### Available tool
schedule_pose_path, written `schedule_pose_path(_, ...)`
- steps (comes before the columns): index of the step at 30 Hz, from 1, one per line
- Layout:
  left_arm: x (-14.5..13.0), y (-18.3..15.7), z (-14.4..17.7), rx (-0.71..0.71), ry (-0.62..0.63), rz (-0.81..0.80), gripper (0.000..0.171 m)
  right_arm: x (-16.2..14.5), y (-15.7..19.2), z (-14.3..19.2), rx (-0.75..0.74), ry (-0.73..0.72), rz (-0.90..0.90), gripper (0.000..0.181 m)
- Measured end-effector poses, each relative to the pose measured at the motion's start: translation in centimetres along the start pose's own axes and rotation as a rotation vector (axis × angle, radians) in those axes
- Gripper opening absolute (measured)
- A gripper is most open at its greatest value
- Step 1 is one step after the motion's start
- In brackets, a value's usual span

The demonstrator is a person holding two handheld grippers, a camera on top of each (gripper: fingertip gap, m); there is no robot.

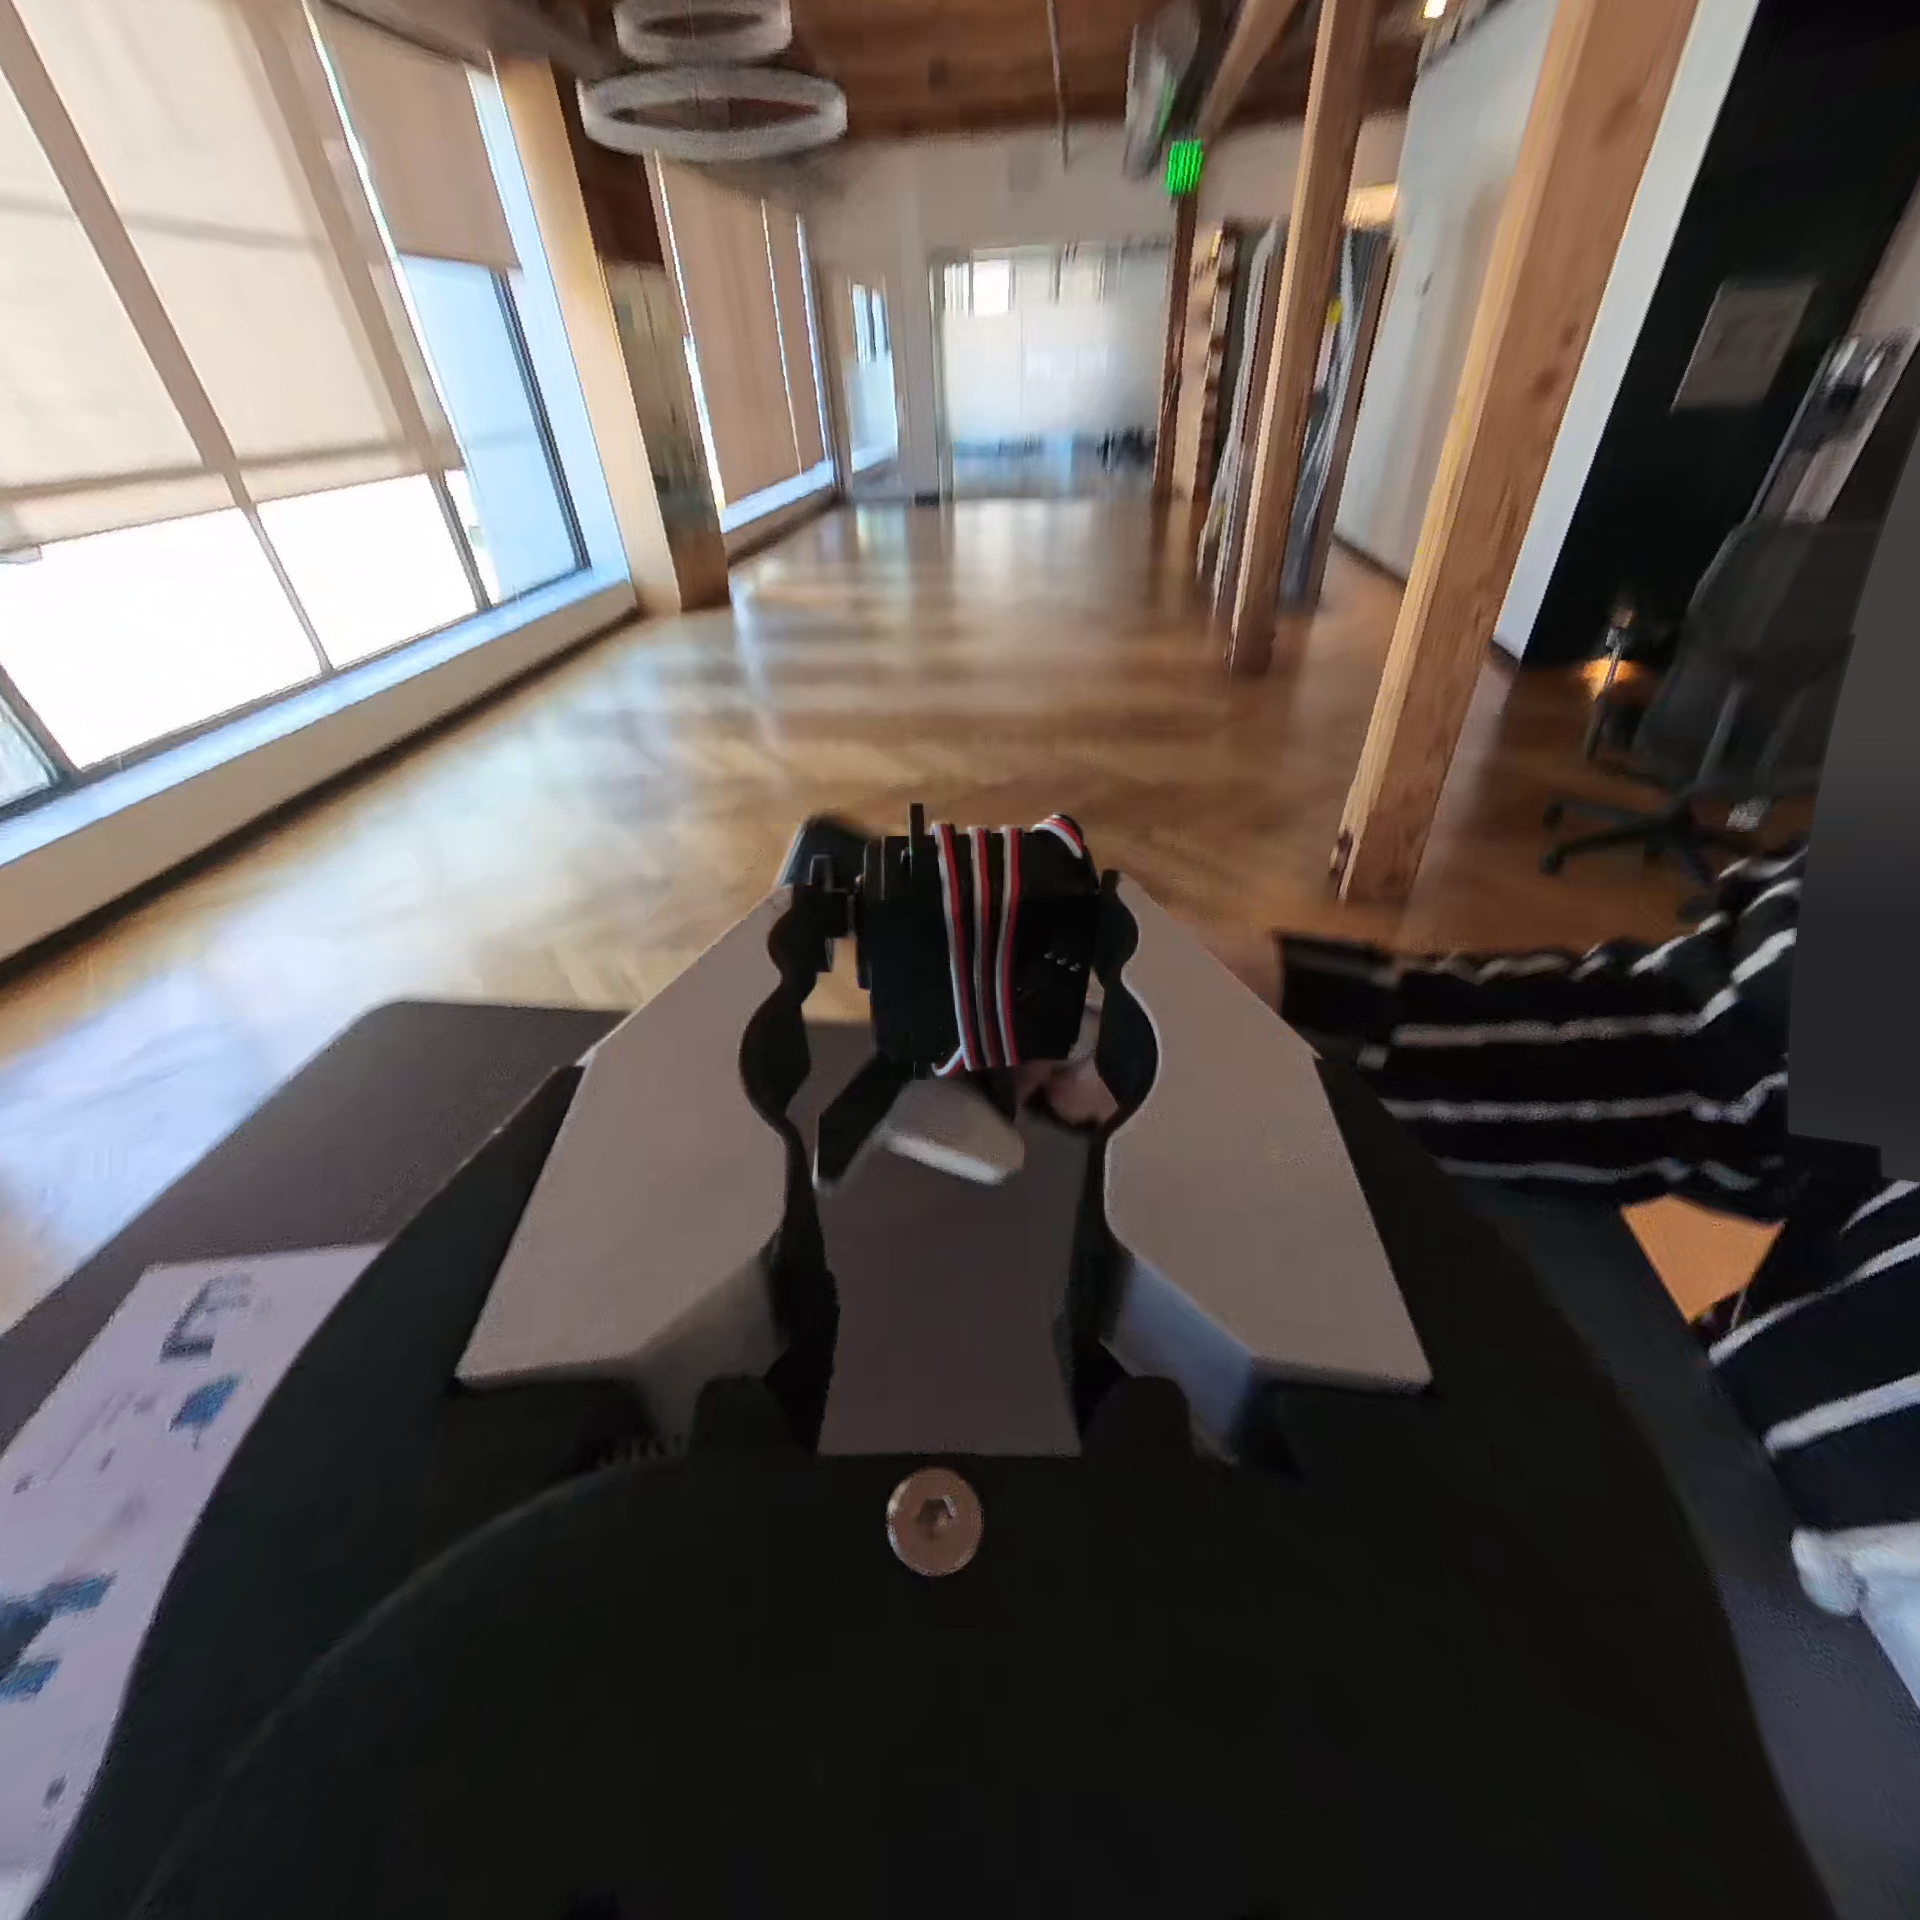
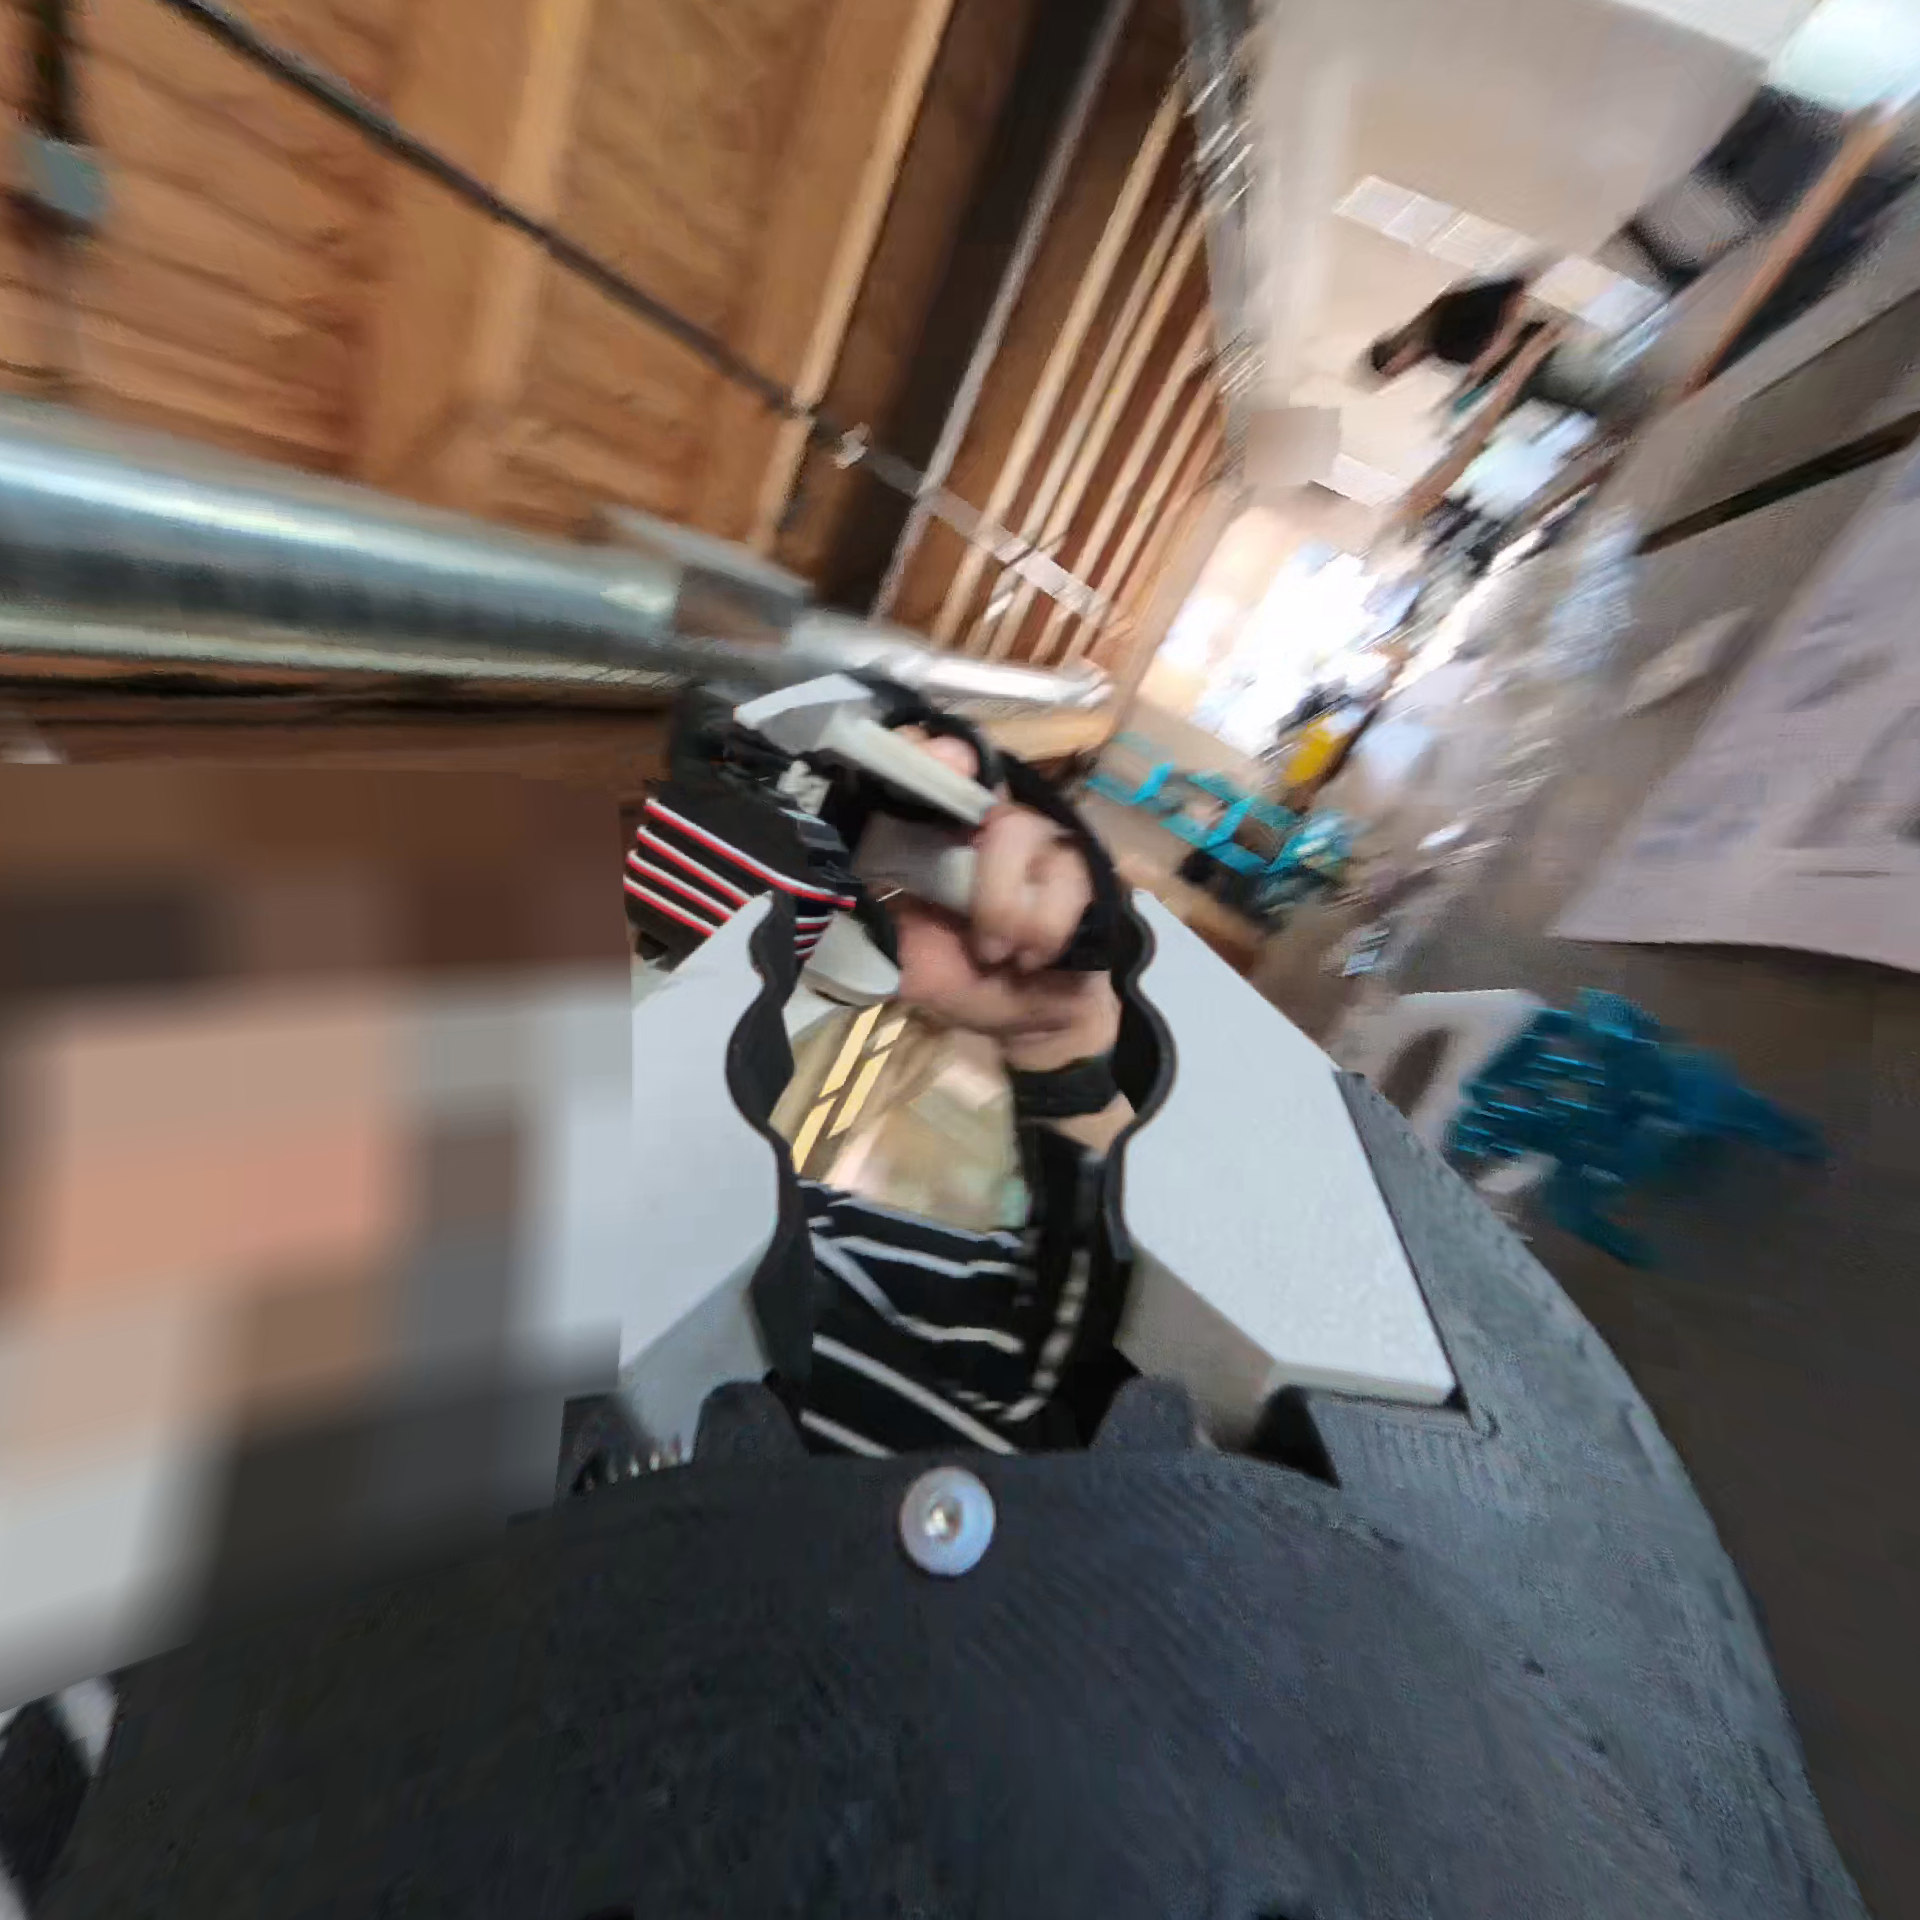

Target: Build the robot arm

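My left gripper [image 1: 951, 914] is shut on a small black servo motor [image 1: 977, 935] wrapped in red, white and black wire, held up in the air at the fingertips. One grey finger of the right gripper [image 1: 951, 1138] shows just behind and below the motor, near a hand [image 1: 1075, 1091]. In the right wrist view my right gripper [image 2: 951, 914] is open and empty. It points at the hand [image 2: 997, 935] that holds the left gripper. The wire-wrapped motor [image 2: 727, 862] sits just left of its left fingertip. This view is tilted and blurred.
A dark table [image 1: 312, 1143] with a white printed sheet [image 1: 125, 1455] lies below left. A person's striped sleeve [image 1: 1558, 1039] is at the right. Wooden posts [image 1: 1475, 520], an office chair [image 1: 1714, 727] and a wood floor [image 1: 831, 675] lie beyond. A metal duct [image 2: 312, 561] and blue objects [image 2: 1621, 1122] show in the right wrist view.
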State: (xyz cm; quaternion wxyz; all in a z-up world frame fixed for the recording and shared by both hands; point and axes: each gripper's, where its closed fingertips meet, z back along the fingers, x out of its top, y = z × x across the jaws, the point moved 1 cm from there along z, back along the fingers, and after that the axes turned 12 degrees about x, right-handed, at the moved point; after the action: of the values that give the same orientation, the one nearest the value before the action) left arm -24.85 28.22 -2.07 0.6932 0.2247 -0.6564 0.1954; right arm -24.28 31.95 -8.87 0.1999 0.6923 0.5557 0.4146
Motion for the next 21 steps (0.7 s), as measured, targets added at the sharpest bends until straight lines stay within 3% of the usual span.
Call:
schedule_pose_path(1,-1.1,-0.3,-0.3,0.003,0.058,-0.011,0.054,-0.3,0.2,1.5,-0.058,-0.037,0.067,0.060)
schedule_pose_path(4,-6.1,-2.4,-0.9,-0.019,0.256,-0.057,0.053,-3.5,1.0,4.0,-0.189,-0.064,0.109,0.059)
schedule_pose_path(7,-12.5,-4.0,-1.1,0.005,0.495,-0.217,0.053,-7.4,-0.9,5.0,-0.369,-0.047,0.025,0.062)
schedule_pose_path(10,-16.1,-6.5,-1.8,-0.046,0.586,-0.298,0.053,-10.6,-4.4,6.7,-0.596,-0.018,-0.048,0.053)
schedule_pose_path(14,-19.2,-8.1,-2.3,-0.053,0.677,-0.411,0.054,-12.9,-5.9,8.8,-0.724,0.024,-0.051,0.044)
schedule_pose_path(16,-19.8,-8.7,-2.3,-0.075,0.695,-0.444,0.057,-13.2,-5.7,9.3,-0.681,-0.017,-0.078,0.042)
schedule_pose_path(18,-19.2,-8.6,-1.7,-0.083,0.678,-0.461,0.056,-12.9,-4.6,9.3,-0.548,-0.126,-0.131,0.041)
schedule_pose_path(21,-16.9,-8.4,-0.3,-0.125,0.615,-0.290,0.052,-12.6,-2.2,9.2,-0.355,-0.206,-0.179,0.041)
